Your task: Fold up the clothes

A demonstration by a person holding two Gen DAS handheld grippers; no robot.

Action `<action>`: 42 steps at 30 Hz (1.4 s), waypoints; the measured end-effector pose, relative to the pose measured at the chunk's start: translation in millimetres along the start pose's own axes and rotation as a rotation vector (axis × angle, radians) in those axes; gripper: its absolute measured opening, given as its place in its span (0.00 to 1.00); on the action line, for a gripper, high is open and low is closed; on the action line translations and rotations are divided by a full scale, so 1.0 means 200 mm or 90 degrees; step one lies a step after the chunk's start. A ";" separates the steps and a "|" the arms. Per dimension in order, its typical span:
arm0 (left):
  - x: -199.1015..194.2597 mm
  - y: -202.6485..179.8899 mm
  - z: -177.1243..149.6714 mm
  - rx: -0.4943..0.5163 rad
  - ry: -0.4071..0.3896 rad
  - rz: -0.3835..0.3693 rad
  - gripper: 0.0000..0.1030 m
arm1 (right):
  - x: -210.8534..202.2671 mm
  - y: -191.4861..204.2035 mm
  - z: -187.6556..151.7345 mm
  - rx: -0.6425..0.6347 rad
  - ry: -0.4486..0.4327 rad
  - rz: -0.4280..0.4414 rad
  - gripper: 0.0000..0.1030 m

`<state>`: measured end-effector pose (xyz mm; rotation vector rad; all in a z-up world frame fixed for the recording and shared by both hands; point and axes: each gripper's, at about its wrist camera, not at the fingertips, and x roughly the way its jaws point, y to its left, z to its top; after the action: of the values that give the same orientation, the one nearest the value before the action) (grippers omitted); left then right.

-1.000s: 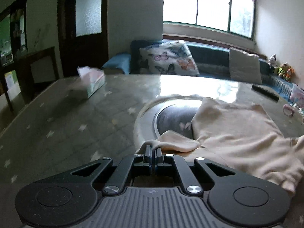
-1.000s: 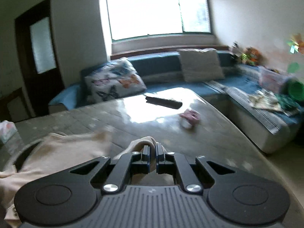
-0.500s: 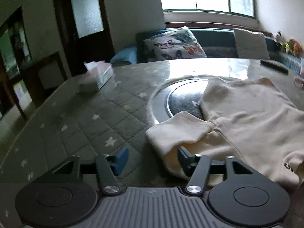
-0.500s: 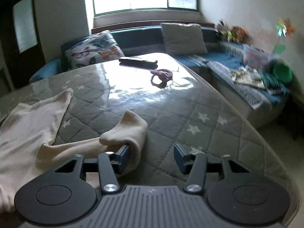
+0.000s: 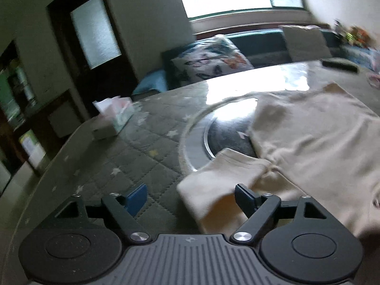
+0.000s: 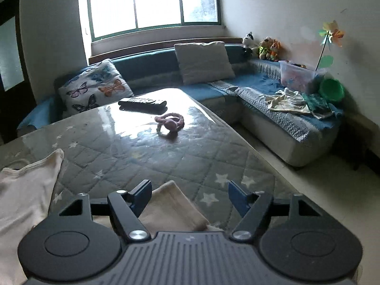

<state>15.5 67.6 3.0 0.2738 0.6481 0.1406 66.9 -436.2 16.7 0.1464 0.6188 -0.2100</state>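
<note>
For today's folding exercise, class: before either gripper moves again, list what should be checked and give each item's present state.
1. Left gripper jaws open: ok.
2. Right gripper jaws open: ok.
3. Left sleeve released, lying on the table: ok.
4. Right sleeve released, lying flat: ok.
5. Shirt body free of wrinkles: not ok.
6. Remote and pink band apart from the shirt: ok.

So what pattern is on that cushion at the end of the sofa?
Butterflies, in orange, purple and dark tones on a white cushion, clearest in the right wrist view.
</note>
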 end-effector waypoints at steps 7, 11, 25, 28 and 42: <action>0.02 -0.08 -0.01 0.058 -0.007 0.000 0.87 | -0.05 0.14 -0.06 -0.080 0.008 0.057 0.81; 0.10 -0.07 0.01 0.052 0.000 0.046 0.87 | -0.02 0.28 -0.12 -0.130 0.027 0.084 0.82; 0.09 0.53 -0.14 -0.270 0.052 0.216 0.87 | 0.07 0.33 -0.22 -0.155 0.076 0.080 0.84; 0.07 0.60 -0.18 -0.299 0.060 0.220 0.87 | 0.07 0.34 -0.21 -0.158 0.074 0.078 0.84; 0.12 0.14 -0.08 -0.057 0.034 0.127 0.99 | 0.07 0.38 -0.22 -0.167 0.081 0.094 0.89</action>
<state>23.9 102.4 -15.0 0.2486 0.6643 0.3685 72.2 -356.1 -21.6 -0.0482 0.7527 0.0244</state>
